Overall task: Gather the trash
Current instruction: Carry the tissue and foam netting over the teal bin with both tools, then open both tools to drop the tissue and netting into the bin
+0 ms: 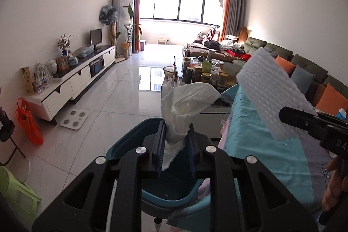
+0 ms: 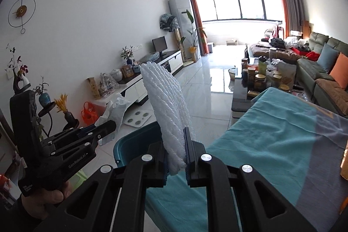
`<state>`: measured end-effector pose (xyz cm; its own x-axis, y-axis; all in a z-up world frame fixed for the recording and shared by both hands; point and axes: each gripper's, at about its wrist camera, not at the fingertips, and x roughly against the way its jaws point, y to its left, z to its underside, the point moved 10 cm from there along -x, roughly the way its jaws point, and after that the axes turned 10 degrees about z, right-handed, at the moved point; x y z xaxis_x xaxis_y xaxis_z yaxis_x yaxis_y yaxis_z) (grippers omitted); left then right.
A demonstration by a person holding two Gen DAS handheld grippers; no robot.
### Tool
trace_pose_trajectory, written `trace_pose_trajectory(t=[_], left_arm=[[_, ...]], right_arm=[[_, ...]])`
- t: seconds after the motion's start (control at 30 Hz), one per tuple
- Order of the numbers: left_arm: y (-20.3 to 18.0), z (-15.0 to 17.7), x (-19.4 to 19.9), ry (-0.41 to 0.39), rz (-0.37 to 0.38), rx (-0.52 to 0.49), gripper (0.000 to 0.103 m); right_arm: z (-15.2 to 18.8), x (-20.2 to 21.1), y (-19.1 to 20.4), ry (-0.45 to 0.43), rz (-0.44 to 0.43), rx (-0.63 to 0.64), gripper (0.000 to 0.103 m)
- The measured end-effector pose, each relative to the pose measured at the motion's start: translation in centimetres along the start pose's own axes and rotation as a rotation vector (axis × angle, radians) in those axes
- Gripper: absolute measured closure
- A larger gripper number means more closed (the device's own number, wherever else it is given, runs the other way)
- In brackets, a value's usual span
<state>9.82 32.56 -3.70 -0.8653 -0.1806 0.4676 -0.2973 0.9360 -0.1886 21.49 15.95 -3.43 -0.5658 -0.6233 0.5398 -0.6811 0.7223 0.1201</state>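
1. Left wrist view: the left gripper (image 1: 175, 140) is clamped on a crumpled white tissue (image 1: 184, 105), which stands up from between its jaws and flares out above them.
2. Directly under that gripper sits a teal bin (image 1: 132, 140); the tissue is held above the bin's open mouth, not inside it.
3. To the right of the bin is a table under a teal cloth (image 1: 261, 145), its near edge just beside the bin's rim.
4. Above the cloth, right of the bin, the right gripper (image 1: 291, 117) comes in from the frame edge, closed on the lower end of a white foam sheet (image 1: 269, 90) that tilts up and away to the left.
5. On the tiled floor left of the bin lie a white scale (image 1: 74, 119) and, farther left, an orange bag (image 1: 27, 123).
6. Right wrist view: the right gripper (image 2: 176, 149) pinches the foam sheet (image 2: 167, 105) edge-on; the sheet rises upright, bowed, above the jaws.
7. The bin (image 2: 139, 142) shows just left of and below this gripper, touching the cloth (image 2: 271, 145) edge.
8. Left of the bin, the left gripper (image 2: 108, 128) is held by a hand (image 2: 45, 197) and grips the tissue (image 2: 115, 110), which hangs beside the bin, near its rim.
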Motion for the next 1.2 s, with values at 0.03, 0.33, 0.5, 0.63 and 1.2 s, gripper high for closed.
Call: trace_pose_trajectory(t=[0.03,0.33,0.5,0.63,1.2], left_arm=[[0.3,0.0,-0.5,0.007,0.003,0.015,0.084],[2.7,1.8,-5.5,0.098,-0.032,0.053,0.084],[5.0,3.3,-9.0,0.174,-0.029,0.115,0.084],[6.5,5.4,-12.1,0.245,-0.019,0.184,0.083],[10.6,5.4,-11.9,0.18,-0.094,0.342,0.006]], right_arm=[[0.0,-0.8,0.3,0.01,-0.01,0.004,0.092],[0.2,-7.1,4.1,0.183,-0.103,0.026,0.092],[0.9,-10.0,5.0,0.285,-0.11,0.044,0.092],[1.8,-11.8,5.4,0.372,-0.115,0.054,0.091],[1.4,-11.8,4.5,0.354,-0.135,-0.001,0.028]])
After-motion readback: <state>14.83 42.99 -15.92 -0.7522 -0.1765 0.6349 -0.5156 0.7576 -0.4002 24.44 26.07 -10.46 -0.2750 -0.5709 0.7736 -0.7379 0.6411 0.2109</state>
